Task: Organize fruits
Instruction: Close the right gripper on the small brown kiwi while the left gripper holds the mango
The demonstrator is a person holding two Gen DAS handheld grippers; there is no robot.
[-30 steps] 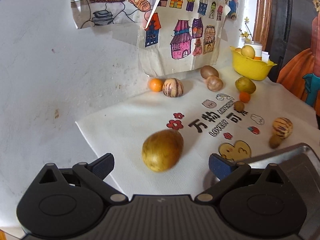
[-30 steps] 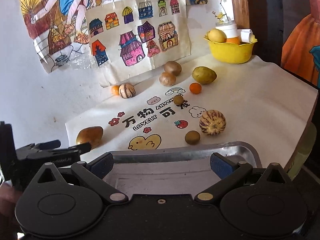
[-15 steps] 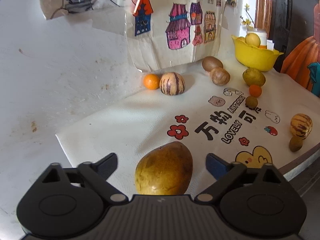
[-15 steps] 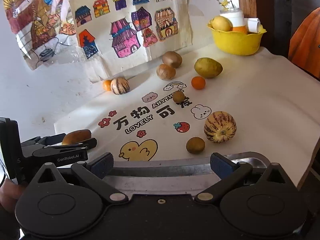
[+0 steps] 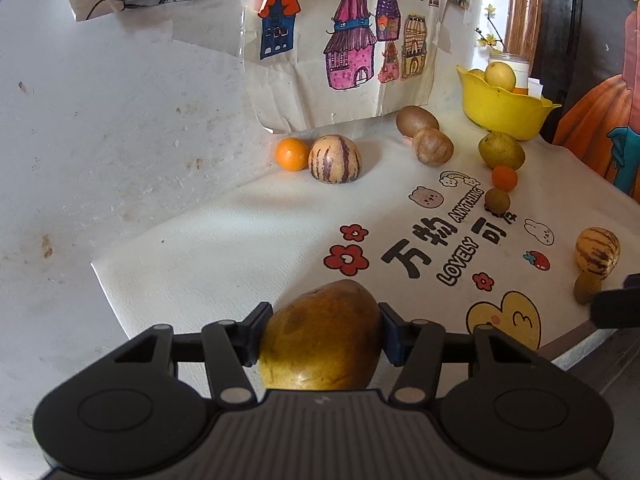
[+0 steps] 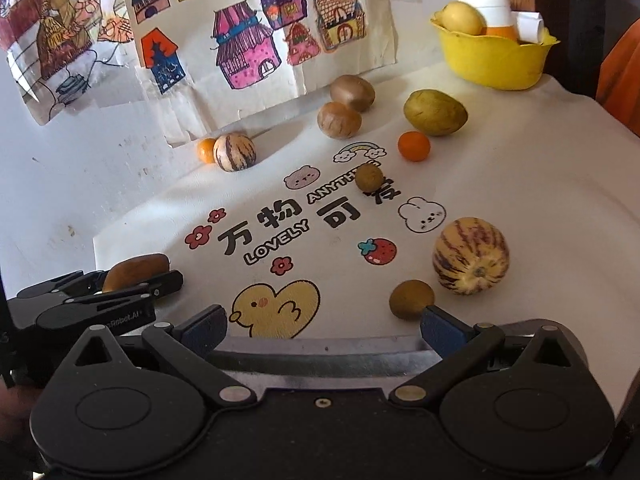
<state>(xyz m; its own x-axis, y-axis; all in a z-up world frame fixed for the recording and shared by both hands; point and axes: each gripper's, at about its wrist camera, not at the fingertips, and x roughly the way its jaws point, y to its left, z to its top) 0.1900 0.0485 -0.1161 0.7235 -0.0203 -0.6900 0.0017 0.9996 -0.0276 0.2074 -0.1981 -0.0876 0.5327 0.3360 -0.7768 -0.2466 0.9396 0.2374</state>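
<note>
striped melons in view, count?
2. One striped melon sits by the back wall beside a small orange; the other striped melon lies near the tray edge. The bowl may hide more.

The mat (image 6: 520, 184) lies on the desk (image 5: 80, 160), its far edge against the wall. The mango (image 5: 320, 336) sits at the mat's near left corner, between the jaws of the left gripper (image 5: 322, 334). The bowl (image 6: 492, 60) stands at the far right corner with fruit in it. Two kiwis (image 6: 352, 92) lie before the drawings (image 6: 256, 28). The striped melon (image 6: 471, 255) lies near right, touching a small fruit (image 6: 411, 299) just before the right gripper (image 6: 324, 330). The tray (image 6: 320, 356) rim lies below the right gripper.
</note>
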